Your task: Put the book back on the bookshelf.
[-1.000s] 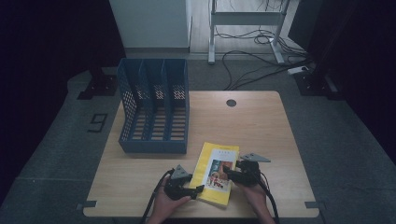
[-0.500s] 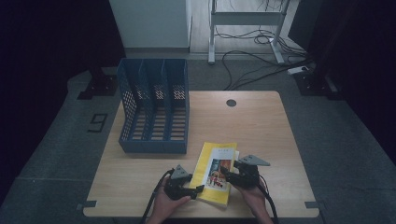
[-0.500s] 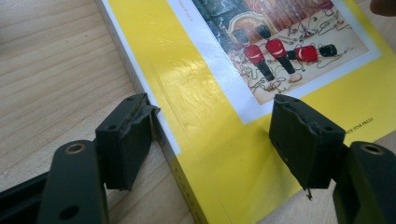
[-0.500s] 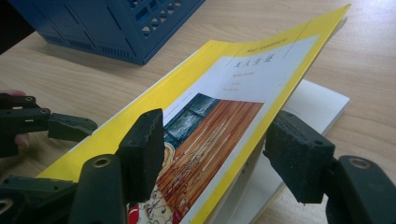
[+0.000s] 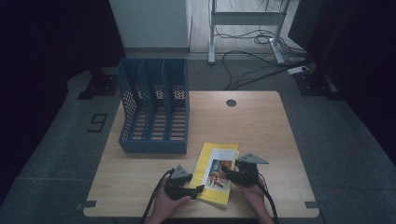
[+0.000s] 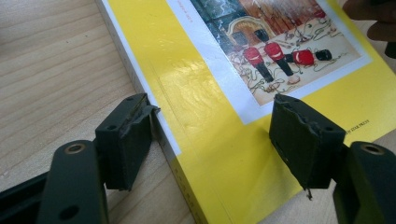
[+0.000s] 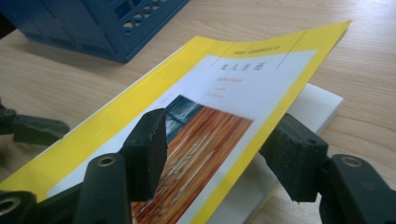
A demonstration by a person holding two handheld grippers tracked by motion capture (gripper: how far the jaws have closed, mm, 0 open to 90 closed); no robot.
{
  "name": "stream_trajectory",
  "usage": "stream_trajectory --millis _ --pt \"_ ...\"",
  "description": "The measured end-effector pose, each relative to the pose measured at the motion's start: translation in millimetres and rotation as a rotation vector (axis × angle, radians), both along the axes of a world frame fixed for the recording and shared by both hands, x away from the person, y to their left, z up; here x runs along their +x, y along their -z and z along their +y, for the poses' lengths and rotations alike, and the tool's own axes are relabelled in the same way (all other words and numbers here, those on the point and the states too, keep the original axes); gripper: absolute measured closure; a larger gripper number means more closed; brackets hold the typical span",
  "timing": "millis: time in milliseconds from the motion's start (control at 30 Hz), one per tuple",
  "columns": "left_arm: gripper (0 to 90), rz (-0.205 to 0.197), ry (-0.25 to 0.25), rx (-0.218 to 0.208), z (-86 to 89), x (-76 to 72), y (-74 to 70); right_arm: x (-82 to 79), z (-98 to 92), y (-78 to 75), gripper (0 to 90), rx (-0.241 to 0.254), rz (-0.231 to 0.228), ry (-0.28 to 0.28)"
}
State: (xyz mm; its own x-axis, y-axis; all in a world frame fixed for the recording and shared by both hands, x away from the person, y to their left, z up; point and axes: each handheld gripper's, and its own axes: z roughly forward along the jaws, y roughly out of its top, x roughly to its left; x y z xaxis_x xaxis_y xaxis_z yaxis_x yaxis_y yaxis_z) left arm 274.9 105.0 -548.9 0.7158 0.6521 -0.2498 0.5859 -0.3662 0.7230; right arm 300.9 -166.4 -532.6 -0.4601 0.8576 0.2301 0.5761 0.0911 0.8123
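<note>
the yellow paperback book (image 5: 216,173) lies flat on the near part of the counter (image 5: 261,126), just near and right of the blue three-slot file holder (image 5: 156,112), which stands empty as far as the slots show. the left tongs (image 5: 198,188) sit at the book's near left corner, jaws spread, one beside the spine edge on the wood and the other over the cover, not pressing. the right tongs (image 5: 225,168) have just been closing, and the front cover (image 7: 224,98) is between their jaws, bowed up off the white page block (image 7: 317,105); they read as spread around that cover edge, not yet clamped on it. so the work looks early: the cover is lifted, the book has not left the counter, nothing is filed. what seems left is a firm grip, standing the book up, and getting it into a slot.
</note>
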Motion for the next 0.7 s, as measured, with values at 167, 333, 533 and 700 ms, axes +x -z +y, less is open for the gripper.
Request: stream_trajectory --millis 167,333,533,700 --pt "29.5 0.0 0.0 0.001 -0.1 0.0 0.0 4.4 -4.9 3.3 40.4 0.022 0.018 0.01" --pt "29.4 -0.001 0.0 0.001 -0.1 0.0 0.0 7.5 -7.4 7.3 40.1 0.015 0.052 0.029" --pt "29.5 -0.001 0.0 0.001 -0.1 -0.1 0.0 7.5 -13.2 5.3 39.9 0.074 0.066 0.023" --pt "29.4 -0.001 0.0 0.0 -0.1 0.0 0.0 4.8 -12.6 -0.1 40.5 0.106 0.055 0.007"
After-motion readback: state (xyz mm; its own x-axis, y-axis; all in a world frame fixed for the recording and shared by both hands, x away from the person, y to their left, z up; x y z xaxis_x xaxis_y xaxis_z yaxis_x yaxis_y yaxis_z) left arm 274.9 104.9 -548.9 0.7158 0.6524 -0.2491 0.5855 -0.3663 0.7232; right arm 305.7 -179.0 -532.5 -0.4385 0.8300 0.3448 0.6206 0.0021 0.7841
